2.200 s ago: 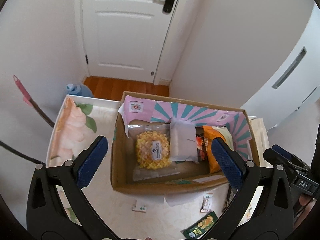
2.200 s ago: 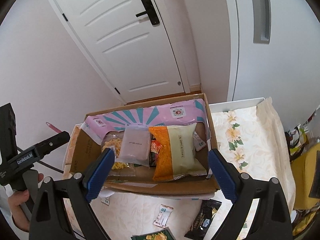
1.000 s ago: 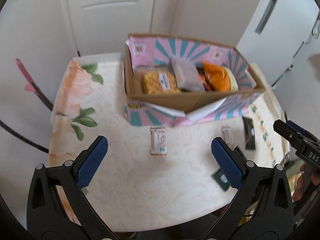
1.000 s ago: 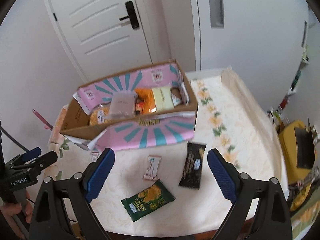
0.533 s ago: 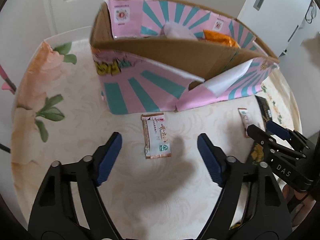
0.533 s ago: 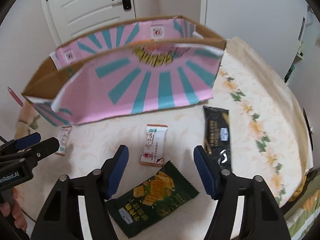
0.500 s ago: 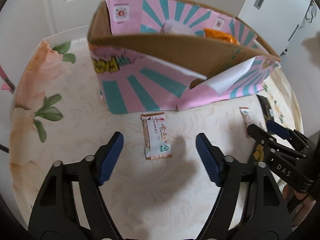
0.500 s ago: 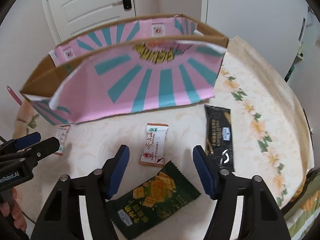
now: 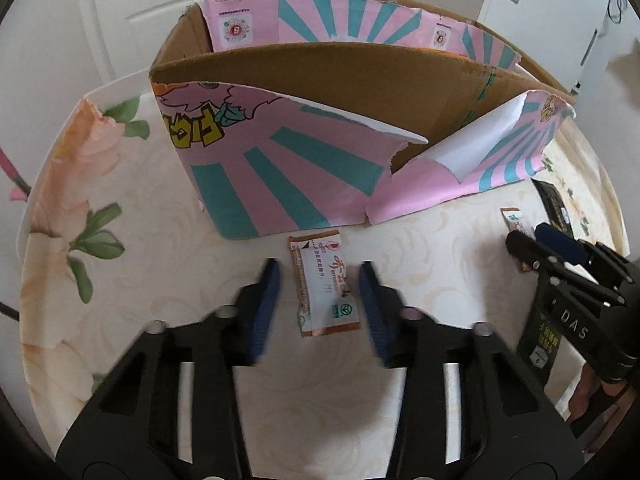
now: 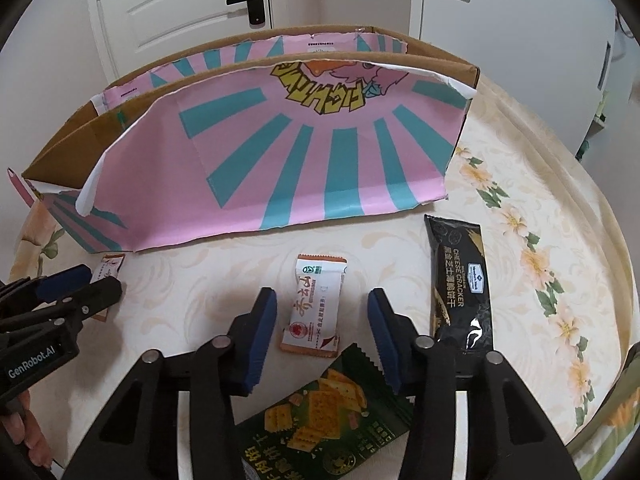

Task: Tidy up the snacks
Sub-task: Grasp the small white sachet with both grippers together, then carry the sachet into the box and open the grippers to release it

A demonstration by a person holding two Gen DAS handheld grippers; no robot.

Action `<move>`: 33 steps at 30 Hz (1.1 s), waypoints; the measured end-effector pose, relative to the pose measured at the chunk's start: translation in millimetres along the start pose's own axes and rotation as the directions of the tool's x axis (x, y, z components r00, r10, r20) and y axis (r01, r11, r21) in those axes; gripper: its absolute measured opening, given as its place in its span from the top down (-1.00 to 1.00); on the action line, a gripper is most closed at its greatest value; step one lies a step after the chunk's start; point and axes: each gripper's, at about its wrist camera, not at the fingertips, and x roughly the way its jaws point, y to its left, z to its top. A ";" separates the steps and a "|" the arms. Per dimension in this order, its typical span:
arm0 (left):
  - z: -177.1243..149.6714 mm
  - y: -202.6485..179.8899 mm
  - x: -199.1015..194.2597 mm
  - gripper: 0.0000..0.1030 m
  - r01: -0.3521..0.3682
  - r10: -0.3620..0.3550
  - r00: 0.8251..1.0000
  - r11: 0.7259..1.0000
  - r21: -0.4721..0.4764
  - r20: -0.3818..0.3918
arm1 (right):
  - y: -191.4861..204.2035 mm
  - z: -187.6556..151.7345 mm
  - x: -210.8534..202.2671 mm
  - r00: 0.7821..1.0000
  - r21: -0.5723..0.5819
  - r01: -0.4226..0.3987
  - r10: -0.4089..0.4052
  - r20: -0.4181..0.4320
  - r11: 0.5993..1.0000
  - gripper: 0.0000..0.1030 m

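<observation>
Both of your grippers have dropped from above the box to table level, and their jaws have narrowed since half a second ago. Your left gripper now brackets a white sachet, pads either side, not yet touching it; blur suggests it is closing. Your right gripper brackets a second sachet the same way, gaps showing on both sides. Nearest you on the right lies a green cracker pack; a black cracker bar lies beside it. Beyond stands the pink box, its contents hidden at this height. Judgement: two simultaneous picks under way; nothing lifted yet.
</observation>
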 end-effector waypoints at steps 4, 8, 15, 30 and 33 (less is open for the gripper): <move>2.4 0.9 1.0 0.58 0.004 -0.004 1.000 1.000 0.005 -0.008 | 7.4 -0.7 -1.1 1.000 -0.028 0.010 -0.009 0.011 1.000 0.58; 3.0 1.4 1.0 0.58 0.015 -0.015 1.000 1.000 -0.004 -0.013 | 14.3 -1.1 -3.4 1.000 -0.042 0.014 -0.013 0.013 0.999 0.60; 0.7 1.4 -7.2 0.58 0.033 -0.033 0.999 0.999 -0.018 -0.011 | 20.1 1.0 -14.0 1.000 -0.038 -0.005 0.006 0.022 0.999 0.61; 13.4 -18.4 -76.1 0.58 0.034 -0.030 0.999 0.994 -0.103 0.044 | 0.5 23.3 -57.8 0.995 -0.061 -0.097 0.099 0.029 0.993 0.61; 23.5 -27.7 -98.9 0.58 0.029 -0.019 0.997 0.992 -0.126 0.077 | -5.1 31.8 -72.4 0.990 -0.086 -0.129 0.133 0.037 0.988 0.61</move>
